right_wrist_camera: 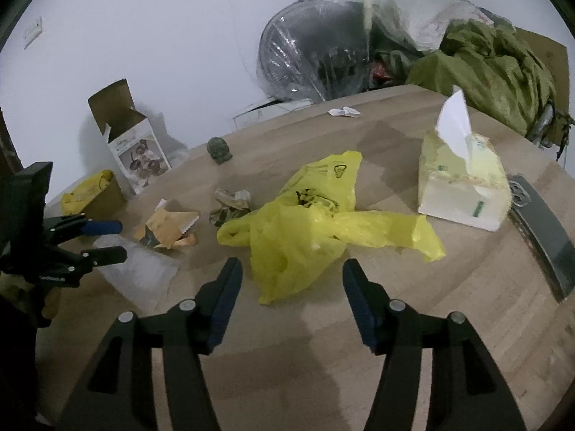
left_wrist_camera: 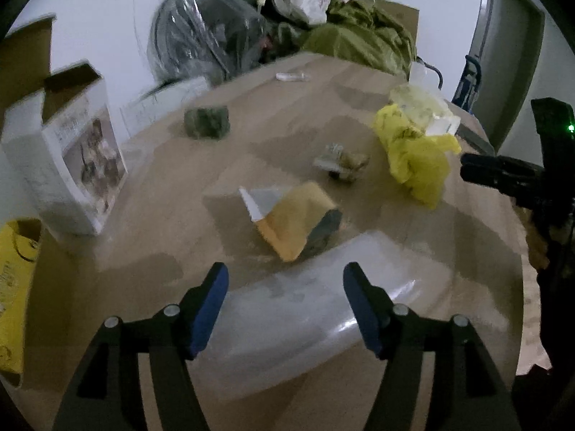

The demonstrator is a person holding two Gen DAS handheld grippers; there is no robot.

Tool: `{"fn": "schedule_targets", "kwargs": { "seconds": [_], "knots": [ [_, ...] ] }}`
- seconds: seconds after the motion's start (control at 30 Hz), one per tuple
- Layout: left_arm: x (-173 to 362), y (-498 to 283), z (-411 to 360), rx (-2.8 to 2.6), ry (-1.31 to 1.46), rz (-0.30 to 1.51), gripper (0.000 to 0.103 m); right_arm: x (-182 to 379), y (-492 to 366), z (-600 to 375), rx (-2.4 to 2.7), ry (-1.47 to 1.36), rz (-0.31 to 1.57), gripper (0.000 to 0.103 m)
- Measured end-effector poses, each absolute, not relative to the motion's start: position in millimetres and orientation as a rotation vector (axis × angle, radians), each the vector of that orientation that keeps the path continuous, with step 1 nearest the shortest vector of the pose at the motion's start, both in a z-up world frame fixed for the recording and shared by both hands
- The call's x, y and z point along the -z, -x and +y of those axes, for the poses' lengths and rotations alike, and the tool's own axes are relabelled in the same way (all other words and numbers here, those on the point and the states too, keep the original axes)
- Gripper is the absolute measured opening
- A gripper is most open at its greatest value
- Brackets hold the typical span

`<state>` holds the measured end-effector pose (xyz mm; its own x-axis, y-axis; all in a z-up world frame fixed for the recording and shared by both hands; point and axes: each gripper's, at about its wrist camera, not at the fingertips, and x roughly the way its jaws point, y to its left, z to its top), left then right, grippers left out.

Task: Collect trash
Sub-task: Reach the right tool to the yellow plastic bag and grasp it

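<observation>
We find both grippers hovering over the light wooden bench (right_wrist_camera: pixel 287 377), each with its jaws spread and nothing between them. The left gripper (left_wrist_camera: pixel 285 276) hangs above a clear, flat plastic bag (left_wrist_camera: pixel 305 309) lying on the bench at its near edge; the blue pads stand to either side of the bag's width without touching it. Just beyond the bag lies a torn tan paper envelope with a white serrated strip (left_wrist_camera: pixel 291 219), and further on a small crumpled wad of greenish wrapper (left_wrist_camera: pixel 341 163). The right gripper (right_wrist_camera: pixel 293 269) is held over a crumpled yellow plastic bag with black print (right_wrist_camera: pixel 309 230), which lies spread near the middle of the bench, its lower tip reaching between the jaws' line but clear of them. To the right of the yellow bag stands a pale green-and-white tissue box (right_wrist_camera: pixel 463 194) with a white tissue projecting upright. A dark green crumpled lump (right_wrist_camera: pixel 219 151) and a small white paper scrap (right_wrist_camera: pixel 343 111) lie toward the far edge. Beyond the bench an open white cardboard box with a printed photograph (right_wrist_camera: pixel 140 158) stands by the wall.
</observation>
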<state>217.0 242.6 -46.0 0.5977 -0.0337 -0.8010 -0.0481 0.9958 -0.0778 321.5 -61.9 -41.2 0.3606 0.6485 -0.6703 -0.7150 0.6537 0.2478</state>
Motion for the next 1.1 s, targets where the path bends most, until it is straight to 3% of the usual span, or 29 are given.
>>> {"fn": "schedule_targets", "kwargs": {
  "seconds": [0.3,0.43,0.73,0.77,0.87,0.93,1.1],
  "knots": [
    [51.6,-195.4,241.2,0.028,0.139,0.981,0.069,51.2,-339.3,-33.1,-0.825,0.15,0.831,0.057],
    [51.1,-182.3,228.2,0.059,0.153,1.01,0.076,54.8,-342.2,-23.2,-0.813,0.164,0.837,0.069],
    [43.6,-154.9,212.7,0.067,0.163,1.026,0.079,59.8,-337.5,-1.6,-0.807,0.258,0.829,0.068],
    [43.1,-153.6,212.7,0.068,0.166,1.027,0.079,60.3,-336.0,-0.7,-0.81,0.267,0.827,0.065],
    [43.8,-149.7,211.8,0.077,0.168,1.039,0.081,63.3,-333.7,1.5,-0.804,0.297,0.832,0.043],
    [45.8,-146.6,210.4,0.079,0.167,1.052,0.081,64.6,-332.3,1.3,-0.805,0.305,0.831,0.018],
    [45.4,-136.6,202.4,0.085,0.177,1.056,0.081,63.2,-328.2,-7.6,-0.813,0.289,0.82,0.01]
  ]
}}
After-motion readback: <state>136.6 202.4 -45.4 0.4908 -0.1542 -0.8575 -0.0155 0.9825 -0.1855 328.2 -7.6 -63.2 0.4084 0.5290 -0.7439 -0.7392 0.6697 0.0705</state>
